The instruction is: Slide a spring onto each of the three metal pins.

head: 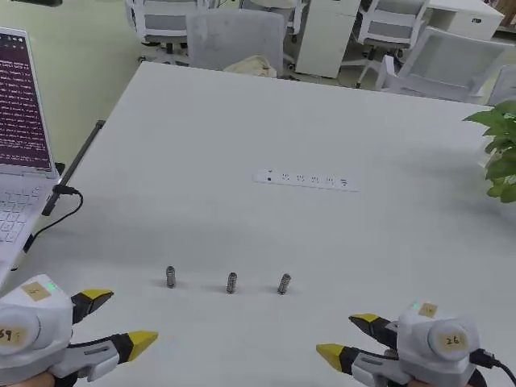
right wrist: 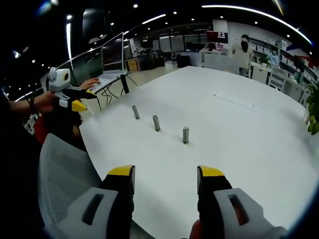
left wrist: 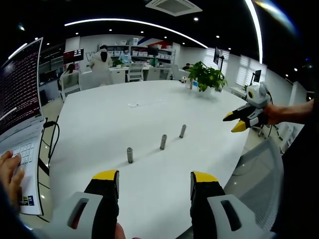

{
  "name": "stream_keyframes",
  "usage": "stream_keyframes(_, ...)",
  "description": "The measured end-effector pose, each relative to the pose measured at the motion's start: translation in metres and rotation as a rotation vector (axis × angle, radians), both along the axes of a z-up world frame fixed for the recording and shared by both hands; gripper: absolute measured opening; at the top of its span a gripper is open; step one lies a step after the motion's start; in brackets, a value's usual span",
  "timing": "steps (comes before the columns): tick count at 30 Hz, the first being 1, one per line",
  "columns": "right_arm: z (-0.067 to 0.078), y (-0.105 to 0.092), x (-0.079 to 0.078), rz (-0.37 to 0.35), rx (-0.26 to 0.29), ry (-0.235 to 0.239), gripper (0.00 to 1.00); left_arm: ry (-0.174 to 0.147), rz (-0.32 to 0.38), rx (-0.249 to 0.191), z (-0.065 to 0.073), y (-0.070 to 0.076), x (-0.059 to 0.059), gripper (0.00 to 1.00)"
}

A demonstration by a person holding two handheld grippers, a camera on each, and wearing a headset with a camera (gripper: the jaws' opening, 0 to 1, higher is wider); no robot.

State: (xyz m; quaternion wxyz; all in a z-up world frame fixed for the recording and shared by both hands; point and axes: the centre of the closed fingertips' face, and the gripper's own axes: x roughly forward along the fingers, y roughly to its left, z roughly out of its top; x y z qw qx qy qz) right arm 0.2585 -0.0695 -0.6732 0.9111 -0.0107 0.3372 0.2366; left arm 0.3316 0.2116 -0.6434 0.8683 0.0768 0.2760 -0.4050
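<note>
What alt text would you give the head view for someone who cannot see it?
Three pins stand in a row on a white table, each looking coil-wrapped and none touched. The left gripper and right gripper hang open near the table's near edge, one on either side of the row. A power strip lies beyond, and a laptop sits at left.
</note>
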Motion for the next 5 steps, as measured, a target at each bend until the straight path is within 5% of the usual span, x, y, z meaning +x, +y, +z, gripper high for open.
stream_keyframes(5, -0.001, 0.0031, -0.0068, -0.012, 0.034, 0.003, 0.52, 0.006, 0.004, -0.003, -0.0023, 0.0026, -0.0019, 0.54)
